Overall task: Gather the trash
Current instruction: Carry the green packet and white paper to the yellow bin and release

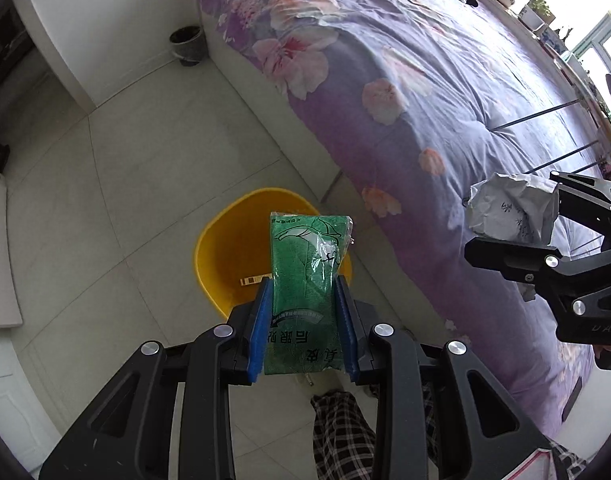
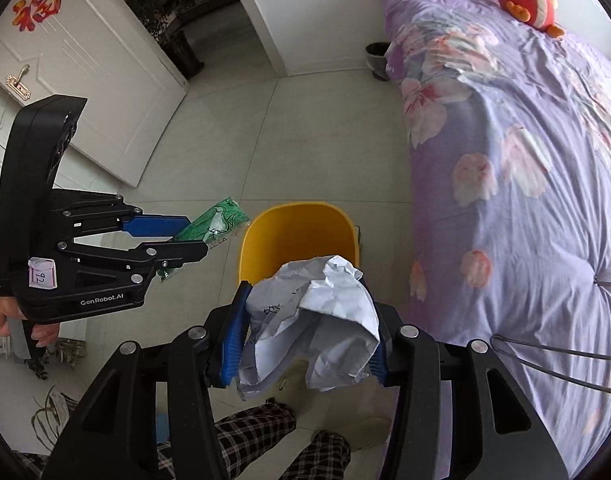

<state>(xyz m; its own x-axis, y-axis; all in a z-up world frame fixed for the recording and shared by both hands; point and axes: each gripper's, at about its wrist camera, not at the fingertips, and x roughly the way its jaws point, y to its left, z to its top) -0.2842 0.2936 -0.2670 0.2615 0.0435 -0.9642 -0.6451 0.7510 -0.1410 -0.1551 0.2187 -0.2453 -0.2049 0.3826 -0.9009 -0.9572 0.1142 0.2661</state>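
Fingers of the left gripper [image 1: 303, 320] pinch a flat green packet [image 1: 307, 288] by its lower half between blue pads, the packet standing out past the tips; those of the right gripper [image 2: 305, 336] clamp a crumpled ball of white paper [image 2: 309, 320] that bulges out on both sides of the jaws. Both pieces of trash are therefore in hand and off the floor, and the step appears to be the carry to the yellow bin [image 2: 297, 236], which stands open on the tiled floor [image 1: 105, 220] just beside the bed [image 1: 425, 100]. In each wrist view the held item sits in front of the bin's mouth, the packet nearer its centre, the paper nearer its close rim, so the next move probably calls for bringing each load squarely over the opening and then spreading the jaws to let it fall. A small pale scrap [image 1: 251, 280] already lies inside. The two grippers are near one another, so crowding over the same opening is the main risk, and the light paper could catch the rim or the bed's purple floral cover. The person's checked trouser legs [image 2: 261, 436] stand close below. A dark pot [image 1: 187, 44] by the wall and the white door [image 2: 85, 80] are well apart and out of the way.
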